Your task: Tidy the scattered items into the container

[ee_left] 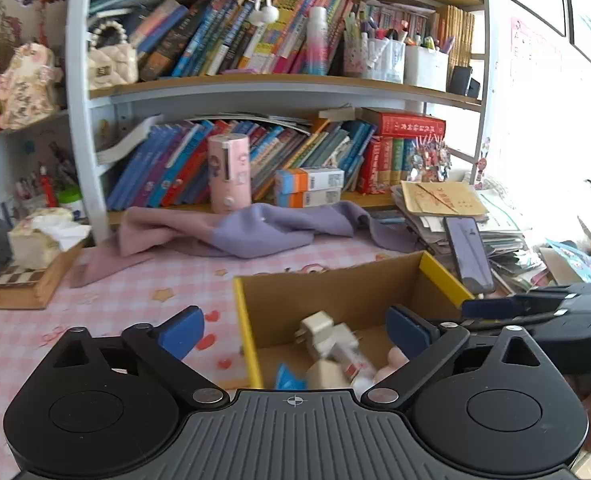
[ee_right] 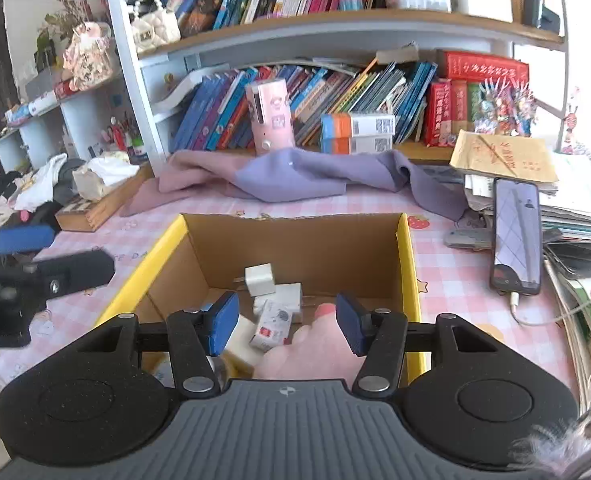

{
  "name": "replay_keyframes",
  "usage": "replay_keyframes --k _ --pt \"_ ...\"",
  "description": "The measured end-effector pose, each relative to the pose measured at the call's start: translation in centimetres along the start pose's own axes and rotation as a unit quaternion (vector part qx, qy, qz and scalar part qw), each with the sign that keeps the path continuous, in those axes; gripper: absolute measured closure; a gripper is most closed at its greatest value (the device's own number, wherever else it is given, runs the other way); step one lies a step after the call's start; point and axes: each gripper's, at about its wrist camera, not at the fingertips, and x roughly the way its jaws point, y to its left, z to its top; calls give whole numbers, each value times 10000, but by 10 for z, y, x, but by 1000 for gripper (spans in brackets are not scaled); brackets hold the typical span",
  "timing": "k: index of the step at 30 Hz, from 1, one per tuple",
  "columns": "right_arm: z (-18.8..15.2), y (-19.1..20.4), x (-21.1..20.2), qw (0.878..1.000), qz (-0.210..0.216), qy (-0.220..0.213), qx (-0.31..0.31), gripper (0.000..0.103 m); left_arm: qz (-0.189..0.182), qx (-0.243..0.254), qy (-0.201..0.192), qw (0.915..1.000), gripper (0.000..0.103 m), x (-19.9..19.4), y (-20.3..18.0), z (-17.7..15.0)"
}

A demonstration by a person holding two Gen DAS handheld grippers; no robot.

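Observation:
A cardboard box with yellow rims [ee_right: 409, 264] sits on the pink checked tablecloth; it also shows in the left wrist view [ee_left: 242, 312]. Inside lie white charger plugs [ee_right: 260, 279], a small white carton with a red mark [ee_right: 271, 325], a pink soft item [ee_right: 315, 354] and a blue packet [ee_left: 289, 378]. My right gripper [ee_right: 285, 322] is open and empty, just above the box's near side over the pink item. My left gripper [ee_left: 295, 332] is open and empty, straddling the box's left wall. The left gripper also shows in the right wrist view [ee_right: 35, 256].
A purple cloth [ee_right: 295, 176] lies behind the box. A phone [ee_right: 516, 236] on a cable rests on a paper stack at the right. A wooden tray with tissues [ee_right: 95, 196] sits at the left. Bookshelves stand behind, with a pink cylinder [ee_right: 269, 116].

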Motion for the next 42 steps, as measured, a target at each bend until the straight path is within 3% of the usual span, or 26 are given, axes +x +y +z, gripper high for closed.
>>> replay_keyframes --k 7,15,19,25,36,42 --pt "-23 34 -48 9979 -452 -430 -154 32 762 317 127 9965 1 -40 14 -36" --pt "-61 87 -85 9940 -796 -625 -407 25 856 -335 215 9955 0 -100 49 -77" --pt "-77 115 -103 9929 -832 -700 -472 20 1096 -556 93 9924 0 -132 64 -95" --pt "-113 150 -126 9938 -881 -501 -468 19 1293 -562 -160 9899 0 -178 75 -125" --pt "-162 188 -155 9966 -754 -44 -335 8 980 -467 117 9940 0 -213 82 -157" --pt "-169 199 -160 9967 -734 80 -324 2 1064 -522 276 9926 0 -219 87 -165"
